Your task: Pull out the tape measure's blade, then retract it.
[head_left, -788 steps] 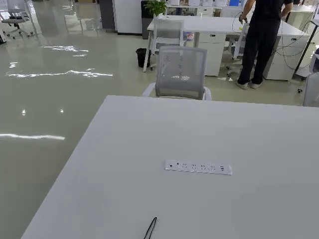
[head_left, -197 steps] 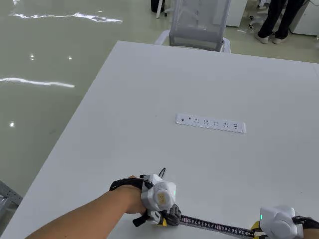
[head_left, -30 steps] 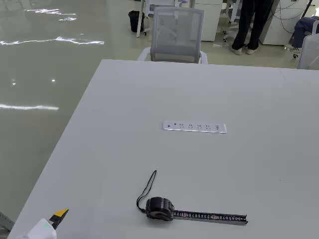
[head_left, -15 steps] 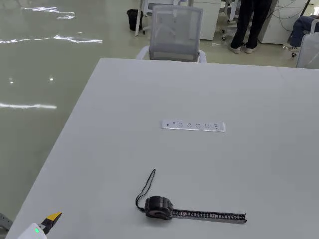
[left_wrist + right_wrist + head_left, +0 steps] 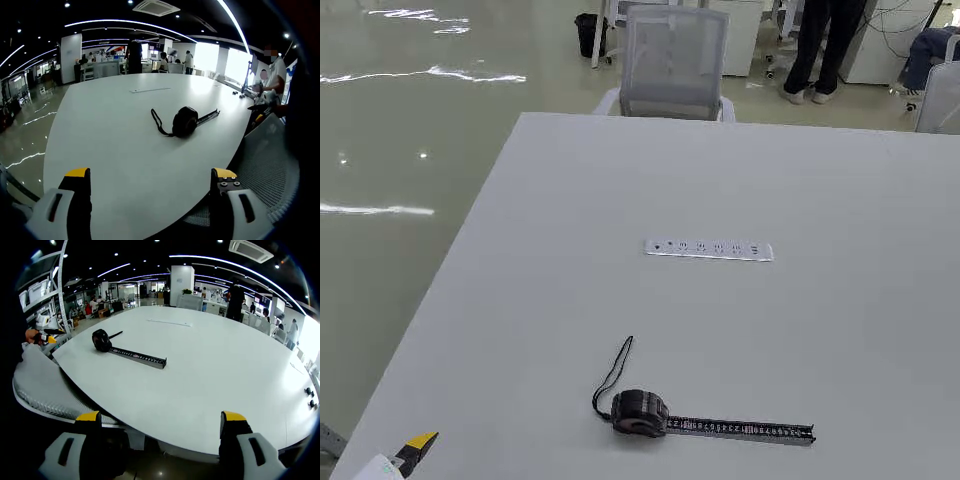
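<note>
Withdrawn since earlier: left gripper, off the tabletop's near-left corner, jaws wide apart, empty. Tape measure near the front edge, blade drawn out rightward, flat. Right gripper off the front edge, jaws wide, empty.

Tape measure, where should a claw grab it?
Probably the chunky black case, coming down from above. The thin blade lies flat on the table sticking out one side and the strap trails off another, so the case is the easiest lump to pinch.
</note>
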